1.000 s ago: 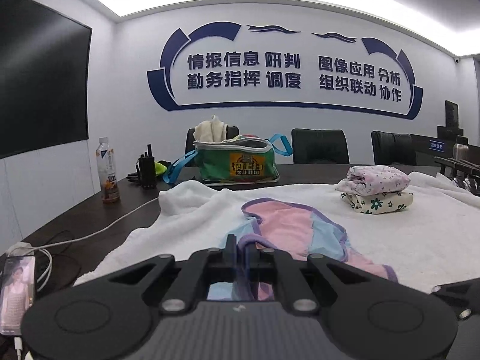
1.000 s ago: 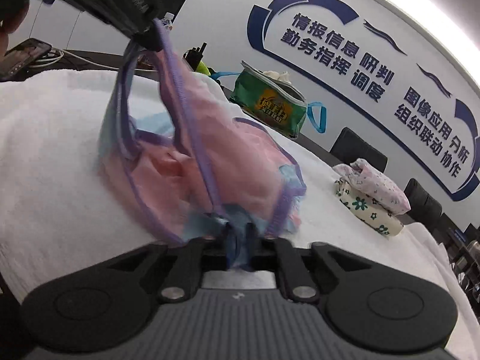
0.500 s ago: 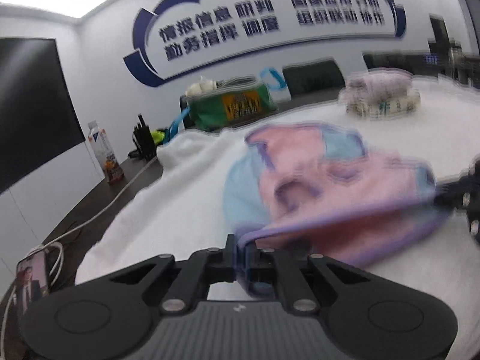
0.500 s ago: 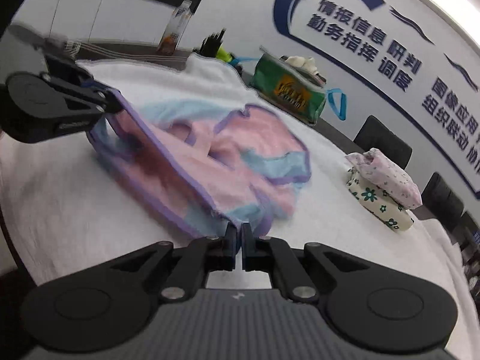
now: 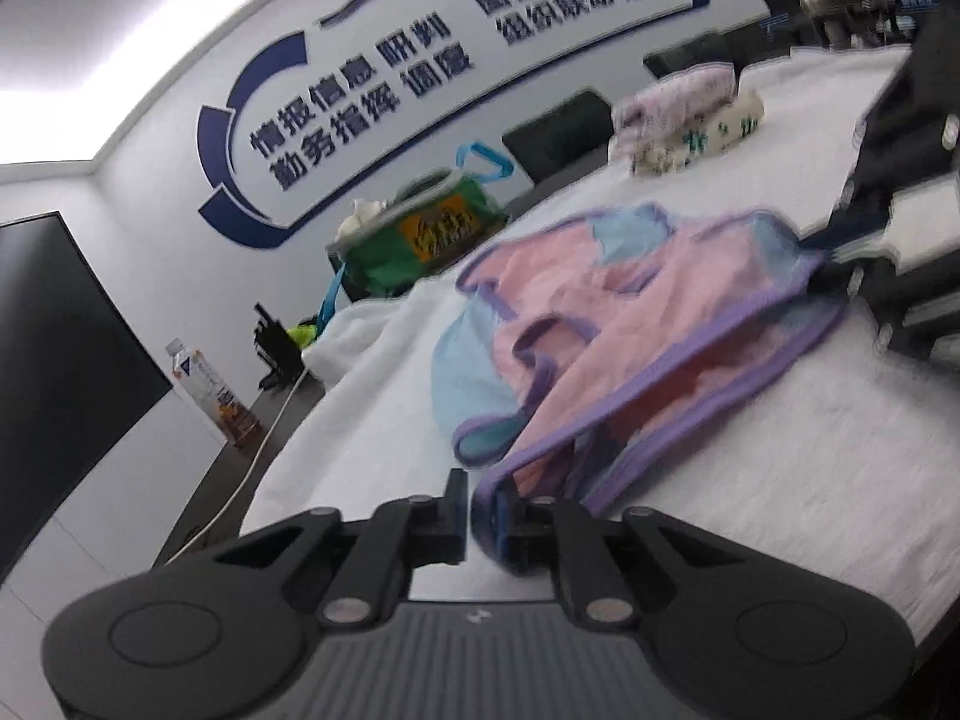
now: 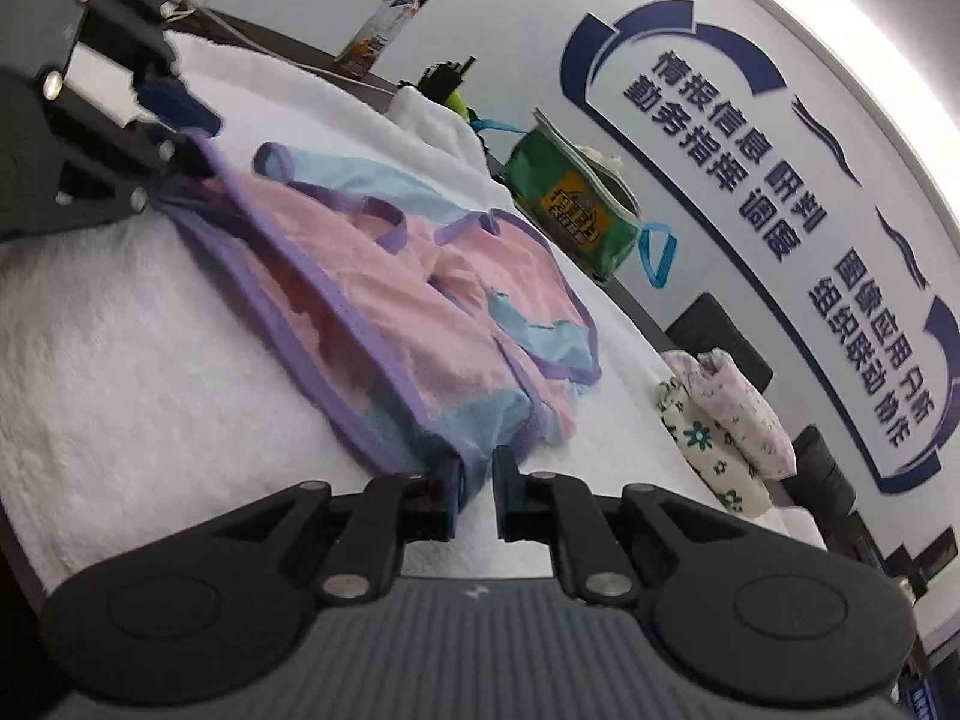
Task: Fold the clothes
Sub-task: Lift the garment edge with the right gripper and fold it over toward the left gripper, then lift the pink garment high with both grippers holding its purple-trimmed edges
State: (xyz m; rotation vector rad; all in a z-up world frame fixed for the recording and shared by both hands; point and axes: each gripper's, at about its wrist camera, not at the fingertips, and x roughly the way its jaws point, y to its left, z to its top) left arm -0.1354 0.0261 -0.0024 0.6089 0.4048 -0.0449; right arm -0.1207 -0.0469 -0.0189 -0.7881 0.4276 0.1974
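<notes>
Left wrist view: left gripper (image 5: 483, 519) at 6 o'clock, jaws opening, a narrow gap showing. The purple hem of the pink and blue garment (image 5: 636, 324) lies in that gap against the right finger; the left finger is clear of it. From the gripper the garment spreads toward 1 o'clock, flat on the white towel (image 5: 780, 480) covering the bench. Right gripper (image 5: 840, 276) sits at 3 o'clock at the garment's far corner. Green bag (image 5: 420, 240) at 11 o'clock; folded floral clothes (image 5: 684, 126) at 1 o'clock.

Right wrist view: right gripper (image 6: 477, 495) at 6 o'clock, jaws opening. Blue corner of the garment (image 6: 390, 276) touches the left finger (image 6: 447, 495) only; the right finger stands apart from the cloth. The garment runs toward 10 o'clock, ending at the left gripper (image 6: 180, 165). Folded clothes (image 6: 726, 420) at 3 o'clock, bottle (image 6: 378, 30) at 12 o'clock.
</notes>
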